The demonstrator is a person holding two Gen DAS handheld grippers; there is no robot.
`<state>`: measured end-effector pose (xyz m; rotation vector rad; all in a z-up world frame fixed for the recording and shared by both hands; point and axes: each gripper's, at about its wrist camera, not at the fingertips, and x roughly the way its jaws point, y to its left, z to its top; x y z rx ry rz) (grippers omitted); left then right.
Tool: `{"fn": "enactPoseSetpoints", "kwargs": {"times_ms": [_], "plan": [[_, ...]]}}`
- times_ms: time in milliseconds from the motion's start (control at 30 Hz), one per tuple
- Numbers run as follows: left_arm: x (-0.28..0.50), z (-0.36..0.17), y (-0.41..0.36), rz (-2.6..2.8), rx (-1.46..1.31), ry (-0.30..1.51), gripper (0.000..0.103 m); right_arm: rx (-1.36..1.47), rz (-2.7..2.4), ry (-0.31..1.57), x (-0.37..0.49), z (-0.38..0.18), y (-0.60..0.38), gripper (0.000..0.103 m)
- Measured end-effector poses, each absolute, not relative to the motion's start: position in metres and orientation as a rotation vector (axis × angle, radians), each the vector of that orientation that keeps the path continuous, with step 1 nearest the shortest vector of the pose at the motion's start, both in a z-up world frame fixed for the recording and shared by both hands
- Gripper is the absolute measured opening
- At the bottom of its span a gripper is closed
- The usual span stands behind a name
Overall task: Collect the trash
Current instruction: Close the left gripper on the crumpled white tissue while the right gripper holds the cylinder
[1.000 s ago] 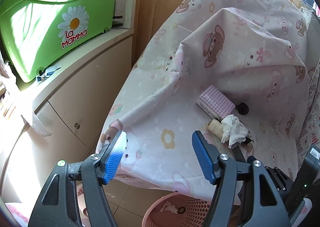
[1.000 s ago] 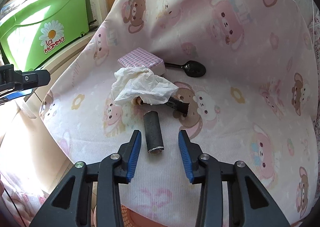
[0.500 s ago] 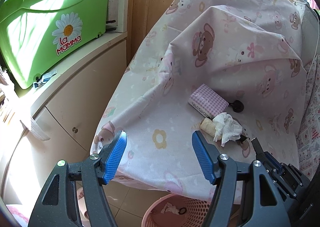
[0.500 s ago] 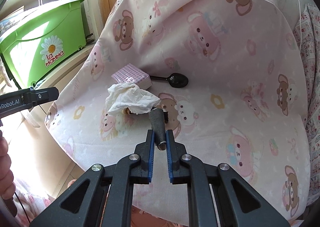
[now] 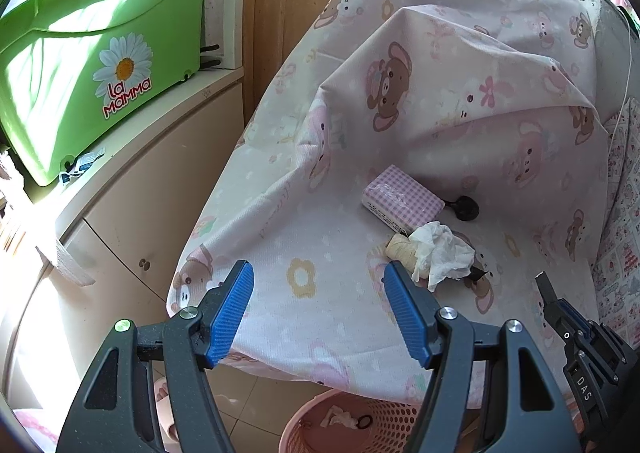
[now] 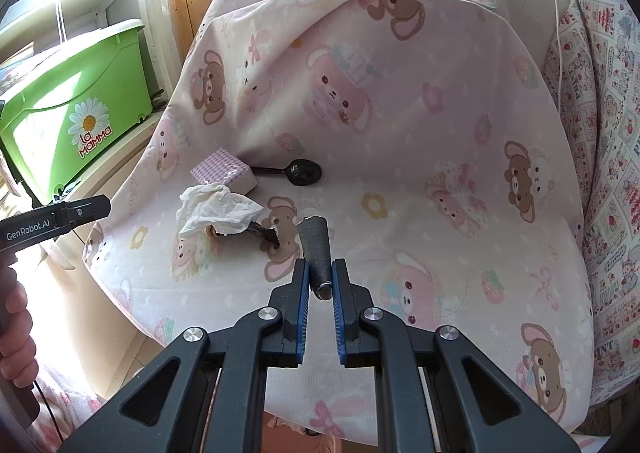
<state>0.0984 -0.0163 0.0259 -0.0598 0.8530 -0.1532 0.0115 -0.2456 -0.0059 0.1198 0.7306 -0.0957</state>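
Observation:
My right gripper is shut on a dark grey cylinder and holds it above the pink bear-print cloth. A crumpled white tissue lies on the cloth over a cream spool and a small dark piece. A pink checked packet and a black spoon lie behind them. My left gripper is open and empty, near the cloth's front edge. A pink perforated basket with bits of trash stands on the floor below.
A green La Mamma tub stands on a cream cabinet to the left. A patterned fabric hangs at the right. The right gripper shows at the left wrist view's lower right.
My right gripper closed on the dark cylinder and lifted it back from the cloth. My left gripper drew back slightly and stayed open.

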Motion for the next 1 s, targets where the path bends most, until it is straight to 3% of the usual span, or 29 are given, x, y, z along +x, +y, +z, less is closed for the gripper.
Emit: {"fn": "enactPoseSetpoints", "kwargs": {"times_ms": [300, 500, 1000], "plan": [[0.097, 0.026, -0.030, -0.172, -0.026, 0.845, 0.065, 0.117, -0.103, 0.724, 0.006, -0.003, -0.251, 0.012], [0.102, 0.019, -0.039, -0.241, -0.040, 0.875, 0.049, 0.153, -0.125, 0.741, 0.007, -0.008, -0.261, 0.012], [0.128, -0.006, -0.095, -0.356, 0.004, 0.901, 0.049, 0.226, -0.111, 0.777, 0.013, -0.012, -0.270, 0.012]]}}
